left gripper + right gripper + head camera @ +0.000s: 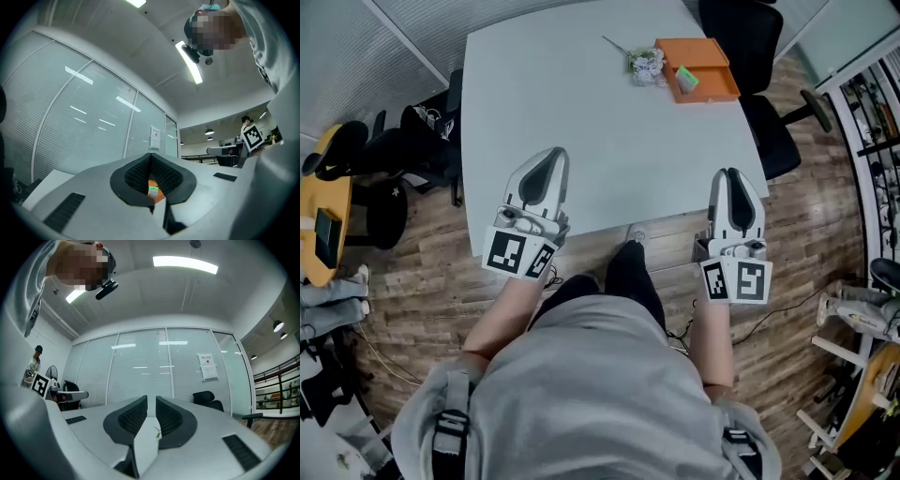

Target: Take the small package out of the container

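An orange container (705,58) lies open at the far right of the white table (581,122). A small green package (687,79) sits inside it. Through the gap between the left jaws, the left gripper view also shows the container (158,196) and the package (153,190). My left gripper (551,154) rests at the table's near edge, far from the container. It is shut with nothing in it, its tips (151,157) meeting. My right gripper (730,173) hangs over the near right corner, shut and empty (151,400).
A crumpled clear wrapper (646,66) with a thin stick lies just left of the container. Black office chairs (759,84) stand beyond the table's right side. More black chairs (408,150) and a yellow table (321,211) are on the left. A rack (877,103) stands at the far right.
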### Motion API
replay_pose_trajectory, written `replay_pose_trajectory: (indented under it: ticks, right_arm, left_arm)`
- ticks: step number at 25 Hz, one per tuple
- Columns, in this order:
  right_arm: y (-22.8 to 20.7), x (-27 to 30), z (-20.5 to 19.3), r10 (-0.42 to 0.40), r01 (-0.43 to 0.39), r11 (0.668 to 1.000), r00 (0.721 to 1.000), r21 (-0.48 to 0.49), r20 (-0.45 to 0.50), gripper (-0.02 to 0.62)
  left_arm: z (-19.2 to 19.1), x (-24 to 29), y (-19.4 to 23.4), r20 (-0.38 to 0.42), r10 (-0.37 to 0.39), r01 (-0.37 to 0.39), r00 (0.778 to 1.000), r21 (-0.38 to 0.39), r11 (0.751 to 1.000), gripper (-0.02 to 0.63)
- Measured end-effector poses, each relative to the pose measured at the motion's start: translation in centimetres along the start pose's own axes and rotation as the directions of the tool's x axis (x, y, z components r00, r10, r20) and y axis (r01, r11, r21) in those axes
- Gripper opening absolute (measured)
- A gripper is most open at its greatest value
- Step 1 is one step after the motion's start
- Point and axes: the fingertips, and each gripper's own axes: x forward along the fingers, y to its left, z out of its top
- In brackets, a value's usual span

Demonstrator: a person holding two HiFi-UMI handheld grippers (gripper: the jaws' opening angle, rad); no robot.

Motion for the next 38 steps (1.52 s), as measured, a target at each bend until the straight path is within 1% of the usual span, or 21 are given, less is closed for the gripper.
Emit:
replay_pose_trajectory:
  ticks: [4,9,12,15,19,22,27,32,38]
  right_arm:
    - [-5.0,6.2,-0.5,0.059,-0.059,0.998,0.998,0.005,-0.009,0.081]
    - [-11.3,12.2,-1.0,0.12,-0.12,0.993,0.993,0.02,-0.014,0.081]
    - [-13.8,14.6,-1.6,0.157,-0.156,0.987,0.987,0.029,-0.024,0.081]
    - [-15.8,16.3,-2.5,0.169,-0.168,0.985,0.985,0.047,-0.035,0.081]
    - [-17.0,18.1,-3.4,0.179,-0.175,0.982,0.983,0.074,-0.047,0.081]
    - [-17.4,19.2,-3.8,0.184,-0.179,0.981,0.982,0.08,-0.053,0.081]
    - [-18.0,21.0,-4.8,0.169,-0.161,0.982,0.983,0.097,-0.072,0.081]
    - [-18.6,23.1,-5.6,0.157,-0.148,0.984,0.983,0.095,-0.094,0.081]
    - [-19.5,25.1,-8.0,0.151,-0.141,0.986,0.981,0.085,-0.125,0.081]
  left_arm:
    - [-0.9,6.8,0.6,0.008,0.046,-0.046,0.999,0.013,0.999,0.02]
    - [-2.0,14.5,0.9,0.017,0.104,-0.104,0.994,0.023,0.994,0.02]
    - [-2.8,17.6,0.4,0.016,0.123,-0.123,0.992,0.017,0.992,0.02]
    - [-3.9,19.9,-0.3,0.002,0.126,-0.126,0.992,0.01,0.992,0.02]
    - [-5.2,21.9,-0.1,-0.027,0.135,-0.135,0.99,0.003,0.991,0.02]
    - [-5.6,23.6,0.2,-0.029,0.123,-0.123,0.992,-0.003,0.992,0.02]
    - [-6.5,26.0,1.3,-0.041,0.102,-0.103,0.994,-0.01,0.995,0.02]
    - [-7.2,28.1,2.6,-0.056,0.082,-0.083,0.995,-0.013,0.996,0.02]
    - [-9.3,29.6,3.8,-0.071,0.075,-0.077,0.995,-0.025,0.997,0.02]
